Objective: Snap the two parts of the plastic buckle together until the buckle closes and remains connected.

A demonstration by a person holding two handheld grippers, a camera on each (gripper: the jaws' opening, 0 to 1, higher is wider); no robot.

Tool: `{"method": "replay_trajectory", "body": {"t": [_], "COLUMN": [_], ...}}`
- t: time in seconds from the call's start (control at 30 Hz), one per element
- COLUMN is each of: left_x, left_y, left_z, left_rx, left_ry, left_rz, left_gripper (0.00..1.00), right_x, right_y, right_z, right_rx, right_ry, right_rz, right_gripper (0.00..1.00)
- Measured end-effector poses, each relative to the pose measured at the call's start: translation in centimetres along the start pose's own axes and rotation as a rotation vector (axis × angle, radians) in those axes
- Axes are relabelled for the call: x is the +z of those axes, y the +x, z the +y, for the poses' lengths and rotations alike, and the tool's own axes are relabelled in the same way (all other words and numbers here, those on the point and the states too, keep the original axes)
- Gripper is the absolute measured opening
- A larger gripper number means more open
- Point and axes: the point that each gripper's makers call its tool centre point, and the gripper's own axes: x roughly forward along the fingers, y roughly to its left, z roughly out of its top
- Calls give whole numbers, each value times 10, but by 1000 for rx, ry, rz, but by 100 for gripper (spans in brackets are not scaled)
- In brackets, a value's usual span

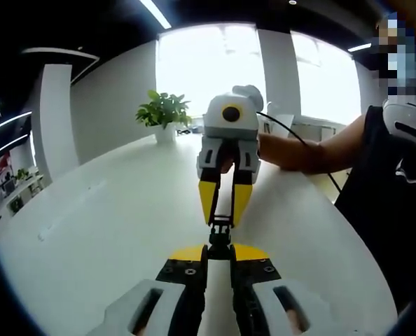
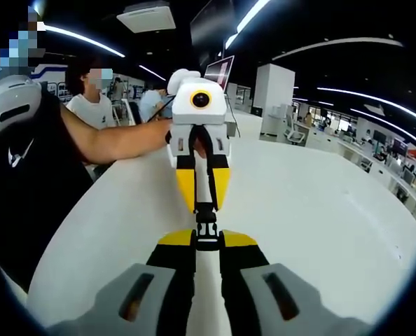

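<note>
The two halves of the plastic buckle are held tip to tip above the white table, each pinched in a claw so that the mating ends face one another along a single line, which appears to be the alignment needed for a straight push. In the left gripper view, the left claw is seen closed on the near half, its yellow-tipped jaws drawn close together, while the right claw comes in from opposite, clamped on the far half. In the right gripper view the same meeting is seen reversed: the right claw is closed on its own half of the buckle, with the left claw pointing back at it. The halves touch or are partly engaged; whether the latch has clicked cannot be told. The person's forearm is stretched out level behind the right claw, wrist straight, suited to pressing inward.
</note>
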Motion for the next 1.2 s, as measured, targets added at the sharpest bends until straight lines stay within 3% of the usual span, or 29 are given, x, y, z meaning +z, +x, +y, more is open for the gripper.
{"method": "replay_trajectory", "body": {"t": [0.93, 1.2], "left_x": [0, 4], "left_y": [-6, -10], "left_z": [10, 11], "left_rx": [-2, -18], "left_ry": [-2, -28], "left_rz": [-6, -43], "left_gripper": [10, 10], "right_x": [2, 5], "right_y": [1, 0], "right_z": [7, 7], "right_rx": [-1, -2], "right_ry": [-14, -20], "right_rz": [-2, -13], "right_gripper": [11, 11]}}
